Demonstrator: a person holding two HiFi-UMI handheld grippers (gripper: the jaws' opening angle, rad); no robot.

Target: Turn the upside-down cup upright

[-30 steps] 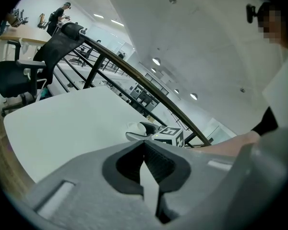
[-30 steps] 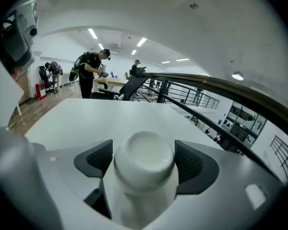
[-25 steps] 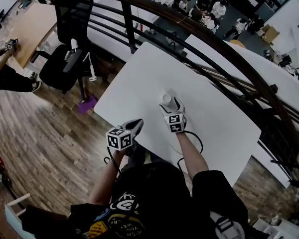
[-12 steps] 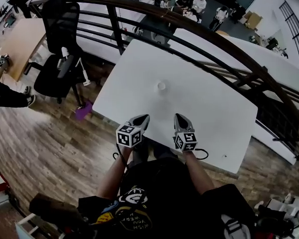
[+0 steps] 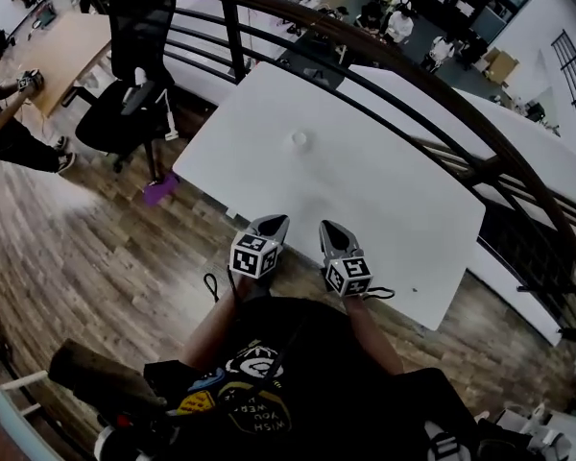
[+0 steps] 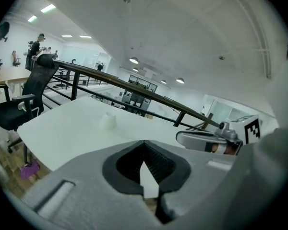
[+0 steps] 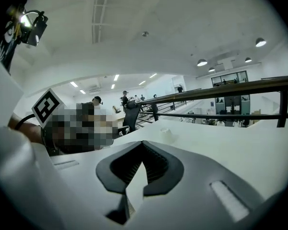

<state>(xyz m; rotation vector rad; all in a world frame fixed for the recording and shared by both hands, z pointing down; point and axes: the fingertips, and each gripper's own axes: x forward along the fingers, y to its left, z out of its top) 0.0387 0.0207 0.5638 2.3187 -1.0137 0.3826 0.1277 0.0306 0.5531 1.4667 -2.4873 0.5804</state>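
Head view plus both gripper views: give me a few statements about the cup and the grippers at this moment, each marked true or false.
1. The cup stands alone on the white table, with neither gripper touching it. True.
2. The right gripper is shut on the cup. False: its jaws are together with nothing between them, and it sits at the table's near edge, well away from the cup.
3. The left gripper has its jaws wide open. False: they are together and empty.
4. A black office chair stands on the wooden floor off the table's left side. True.
5. Both grippers are side by side at the near edge. True.
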